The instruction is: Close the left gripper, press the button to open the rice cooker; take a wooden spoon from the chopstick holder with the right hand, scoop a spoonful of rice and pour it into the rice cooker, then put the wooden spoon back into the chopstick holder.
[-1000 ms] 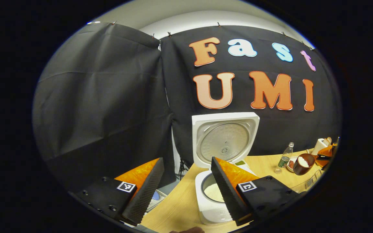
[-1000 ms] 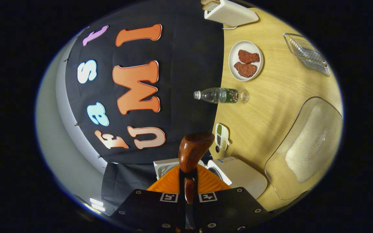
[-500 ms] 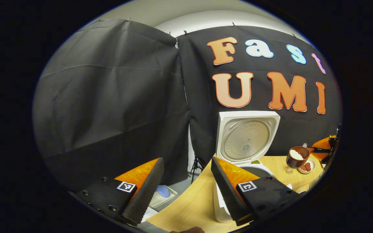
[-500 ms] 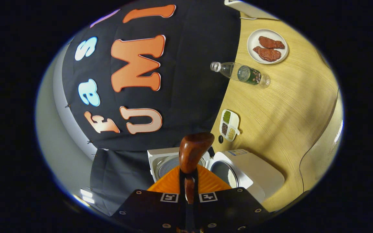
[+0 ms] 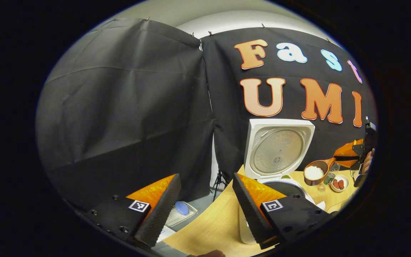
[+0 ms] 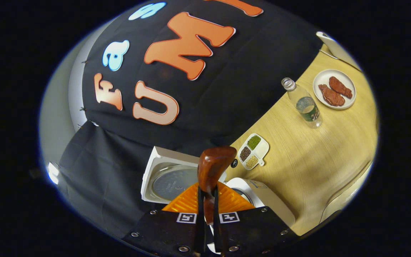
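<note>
The white rice cooker [image 5: 280, 150] stands on the wooden table [image 5: 212, 228] with its lid upright and the dark pot [image 5: 285, 188] exposed. My left gripper [image 5: 203, 210] is open and holds nothing, short of the cooker on its left. My right gripper [image 5: 350, 155], with a hand on it, holds the wooden spoon [image 5: 314, 173] heaped with white rice just right of the lid, above the pot's right rim. In the right gripper view, my right gripper [image 6: 208, 205] is shut on the spoon's handle [image 6: 213, 166], with the open cooker [image 6: 170, 180] below and behind the spoon.
A divided dish of beans [image 6: 252, 151], a clear bottle [image 6: 305, 105] and a plate of red meat [image 6: 334, 89] stand on the table [image 6: 316, 160] beyond the cooker. A white appliance [image 6: 334, 46] sits far back. A tray with a blue item [image 5: 182, 211] lies on the floor.
My right gripper has carried the rice-filled spoon leftward, up beside the cooker's lid, and rolled its view. My left gripper has swung left, so the cooker now sits farther right in its view.
</note>
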`<state>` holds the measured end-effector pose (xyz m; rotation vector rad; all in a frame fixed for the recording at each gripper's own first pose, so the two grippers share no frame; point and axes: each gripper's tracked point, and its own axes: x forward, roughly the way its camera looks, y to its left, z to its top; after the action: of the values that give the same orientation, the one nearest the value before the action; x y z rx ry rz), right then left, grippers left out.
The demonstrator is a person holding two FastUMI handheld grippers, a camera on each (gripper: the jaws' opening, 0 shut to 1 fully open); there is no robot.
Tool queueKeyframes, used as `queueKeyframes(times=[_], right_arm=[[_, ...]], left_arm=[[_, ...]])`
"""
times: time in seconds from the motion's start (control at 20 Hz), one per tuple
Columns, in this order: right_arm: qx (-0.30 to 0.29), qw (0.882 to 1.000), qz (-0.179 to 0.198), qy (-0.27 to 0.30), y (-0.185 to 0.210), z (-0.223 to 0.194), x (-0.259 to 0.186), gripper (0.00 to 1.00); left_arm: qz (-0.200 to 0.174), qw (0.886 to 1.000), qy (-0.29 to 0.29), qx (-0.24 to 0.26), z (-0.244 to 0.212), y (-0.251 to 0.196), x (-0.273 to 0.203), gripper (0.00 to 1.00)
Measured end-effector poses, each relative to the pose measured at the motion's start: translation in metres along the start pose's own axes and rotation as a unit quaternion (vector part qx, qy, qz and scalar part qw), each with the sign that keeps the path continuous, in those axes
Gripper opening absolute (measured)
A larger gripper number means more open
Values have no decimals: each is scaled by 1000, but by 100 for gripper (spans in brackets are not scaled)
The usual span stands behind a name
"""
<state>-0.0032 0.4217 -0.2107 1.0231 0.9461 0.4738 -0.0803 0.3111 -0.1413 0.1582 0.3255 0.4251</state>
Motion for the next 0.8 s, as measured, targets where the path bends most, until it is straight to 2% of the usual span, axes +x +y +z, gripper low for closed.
queueKeyframes(times=[0.2, 0.4, 0.8], right_arm=[[-76, 997, -11, 0, 9, -6, 7, 9], [-152, 988, -16, -8, 23, -10, 11, 9], [-201, 979, -1, -21, 48, -8, 17, 9]], left_arm=[[12, 1000, 2, -1, -1, 8, 1, 99], [14, 1000, 4, -1, -3, 5, 0, 99], [19, 1000, 1, 4, -3, 5, -1, 99]])
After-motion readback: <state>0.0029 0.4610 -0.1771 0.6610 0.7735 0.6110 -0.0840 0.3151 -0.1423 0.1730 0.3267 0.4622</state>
